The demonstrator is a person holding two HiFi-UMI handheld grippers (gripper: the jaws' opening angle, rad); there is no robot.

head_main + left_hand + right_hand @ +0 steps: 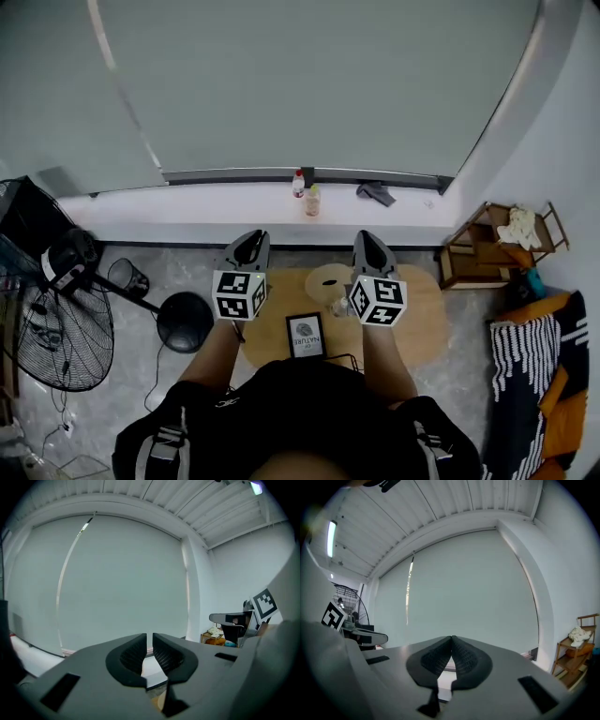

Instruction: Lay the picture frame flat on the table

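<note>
A dark-framed picture frame with a white print sits on the round wooden table, close to the person's body; whether it stands or lies flat I cannot tell. Both grippers are held up above the table and point toward the window. My left gripper is left of the frame and my right gripper is right of it, both clear of it. In the left gripper view the jaws leave only a thin slit with nothing in it. In the right gripper view the jaws meet at the tips, empty.
A small clear object and a pale round disc lie on the table beyond the frame. A floor fan and a black round base stand left. A wooden shelf stands right. Two bottles rest on the window ledge.
</note>
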